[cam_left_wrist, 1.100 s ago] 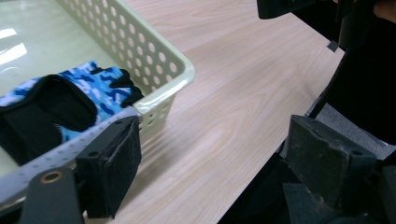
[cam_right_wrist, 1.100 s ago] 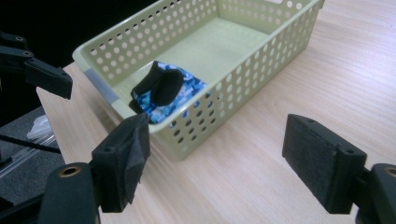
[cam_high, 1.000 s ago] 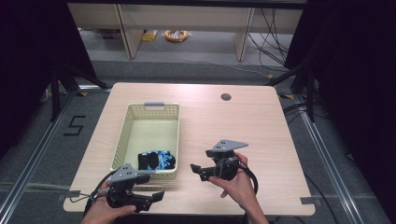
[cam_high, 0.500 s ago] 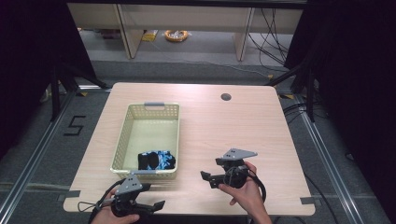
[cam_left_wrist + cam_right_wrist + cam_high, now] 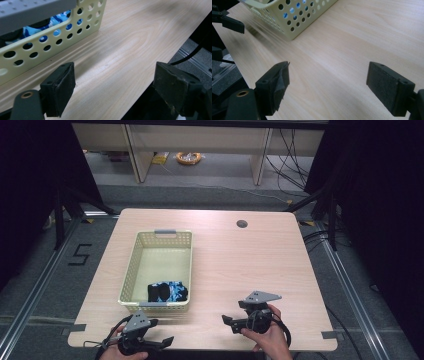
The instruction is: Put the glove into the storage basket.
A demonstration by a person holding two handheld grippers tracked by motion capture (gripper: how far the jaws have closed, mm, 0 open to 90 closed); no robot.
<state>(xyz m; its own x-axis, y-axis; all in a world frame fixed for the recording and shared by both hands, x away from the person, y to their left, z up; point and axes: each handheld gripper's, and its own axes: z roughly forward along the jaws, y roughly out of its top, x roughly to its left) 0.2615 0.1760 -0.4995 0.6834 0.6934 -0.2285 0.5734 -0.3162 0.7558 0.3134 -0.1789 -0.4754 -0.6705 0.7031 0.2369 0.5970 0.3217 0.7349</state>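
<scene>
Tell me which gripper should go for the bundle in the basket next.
Probably left. The left gripper sits open just below the basket's near end, where the black-and-blue bundle lies. The right gripper, also open, is farther off to the side.

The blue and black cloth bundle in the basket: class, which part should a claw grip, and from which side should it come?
Likely best from above. The cloth bundle lies low in the near end of the basket, whose perforated walls block any sideways approach. Grip the raised middle of the bundle, where the folds bunch up. The left claw is nearest, open, and empty at the table's near edge.
</scene>
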